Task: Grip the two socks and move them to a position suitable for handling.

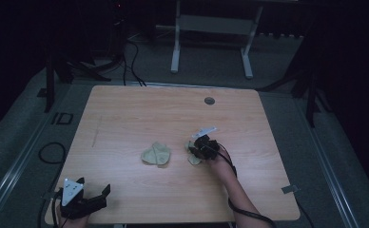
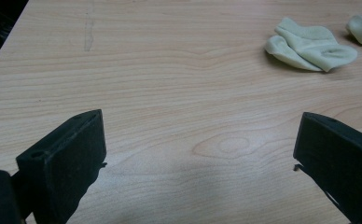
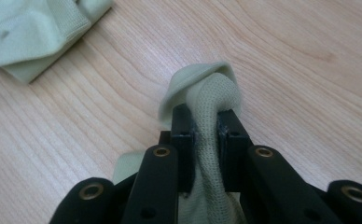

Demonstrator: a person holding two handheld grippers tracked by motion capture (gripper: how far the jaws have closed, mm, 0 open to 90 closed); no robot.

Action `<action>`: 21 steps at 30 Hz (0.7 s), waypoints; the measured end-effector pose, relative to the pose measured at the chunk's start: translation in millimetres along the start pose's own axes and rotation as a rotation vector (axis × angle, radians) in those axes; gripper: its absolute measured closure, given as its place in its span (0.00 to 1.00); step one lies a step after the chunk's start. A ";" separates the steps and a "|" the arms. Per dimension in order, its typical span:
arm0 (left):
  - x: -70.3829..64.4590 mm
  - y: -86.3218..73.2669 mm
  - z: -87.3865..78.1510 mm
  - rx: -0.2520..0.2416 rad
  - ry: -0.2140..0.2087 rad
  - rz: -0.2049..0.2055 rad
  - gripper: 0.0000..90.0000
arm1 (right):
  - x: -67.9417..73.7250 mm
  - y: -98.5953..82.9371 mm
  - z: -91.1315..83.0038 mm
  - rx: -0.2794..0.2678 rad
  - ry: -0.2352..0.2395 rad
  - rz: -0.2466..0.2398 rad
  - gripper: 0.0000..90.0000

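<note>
Pinching a pale green sock (image 3: 212,121) between its black jaws, the right claw (image 1: 202,145) sits low over the wooden counter (image 1: 125,109), a little right of the middle. In the right gripper view the jaws are closed tight on a bunched fold of the knit, which runs up between them and curls over at the tips, so the sock's long axis lies along the claw's own line, with its loose end trailing back underneath. A second sock (image 1: 156,154) of the same colour lies crumpled just to the left of the held one, near but apart from it; it also shows in the upper left corner of the right gripper view.

The left claw (image 1: 85,199) rests at the near left corner of the counter, its jaws spread wide and holding nothing. From its own camera the crumpled sock lies ahead and off to the right, well apart, with bare wood between.

So the loose sock lies between the two claws but much nearer the right one, which is already occupied. My guess is the pair is meant to be brought together: either the right claw carries its sock leftward onto the other, or the left claw has to travel forward and to the right to reach the free one.
</note>
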State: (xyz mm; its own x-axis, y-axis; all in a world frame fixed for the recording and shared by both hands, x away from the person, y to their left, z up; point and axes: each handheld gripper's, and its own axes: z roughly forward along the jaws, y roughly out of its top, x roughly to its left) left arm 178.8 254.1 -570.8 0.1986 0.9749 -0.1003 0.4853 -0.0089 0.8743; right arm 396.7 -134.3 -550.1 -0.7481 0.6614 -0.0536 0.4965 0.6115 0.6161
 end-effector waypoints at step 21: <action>-3.5 1.2 0.7 -0.001 0.000 0.011 0.03 | 42.6 2.5 -94.2 -0.130 0.122 -0.183 0.89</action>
State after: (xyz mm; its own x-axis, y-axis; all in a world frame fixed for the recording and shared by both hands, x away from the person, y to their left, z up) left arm 179.3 250.5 -569.7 0.2034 0.9749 -0.0908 0.4824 -0.0191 0.8758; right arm 324.6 -145.5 -476.8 -0.8717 0.4829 -0.0830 0.2934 0.6500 0.7010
